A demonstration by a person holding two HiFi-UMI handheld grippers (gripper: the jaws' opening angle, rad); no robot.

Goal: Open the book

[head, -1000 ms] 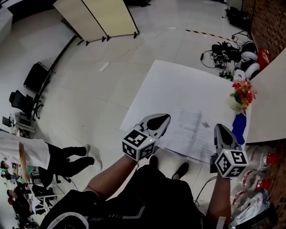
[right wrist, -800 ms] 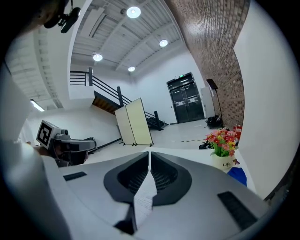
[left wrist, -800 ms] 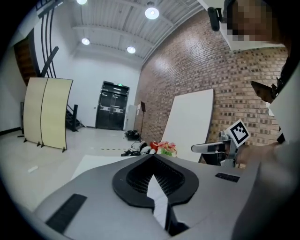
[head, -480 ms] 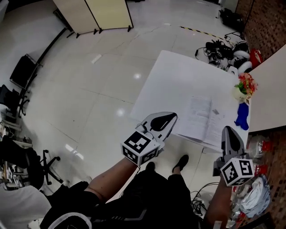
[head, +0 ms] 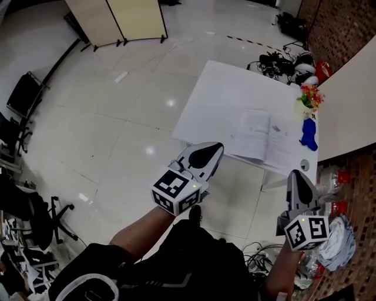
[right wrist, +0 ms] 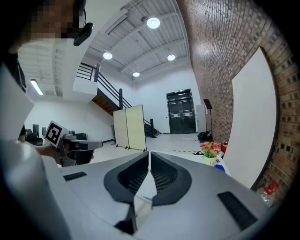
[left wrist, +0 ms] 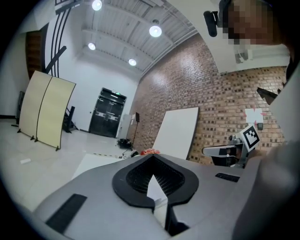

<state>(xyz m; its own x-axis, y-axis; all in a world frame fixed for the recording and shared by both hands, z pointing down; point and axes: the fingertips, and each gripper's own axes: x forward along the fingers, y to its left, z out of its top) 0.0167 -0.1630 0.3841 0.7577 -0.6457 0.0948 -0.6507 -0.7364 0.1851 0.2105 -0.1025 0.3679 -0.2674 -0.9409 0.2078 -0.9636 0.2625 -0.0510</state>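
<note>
Hovering closed: left gripper [head: 217, 148], right gripper [head: 296, 175]

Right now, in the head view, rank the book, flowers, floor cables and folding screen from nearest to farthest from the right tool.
1. Book, on the table just ahead of the right tool.
2. Flowers, at the table's right edge.
3. Cables, on the floor beyond the table.
4. Folding screen, far across the floor, left.

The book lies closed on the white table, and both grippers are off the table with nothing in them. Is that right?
Not quite. The head view shows the book lying open, pages up, on the white table. The rest stands: the left gripper and right gripper are off the table, empty.
</note>
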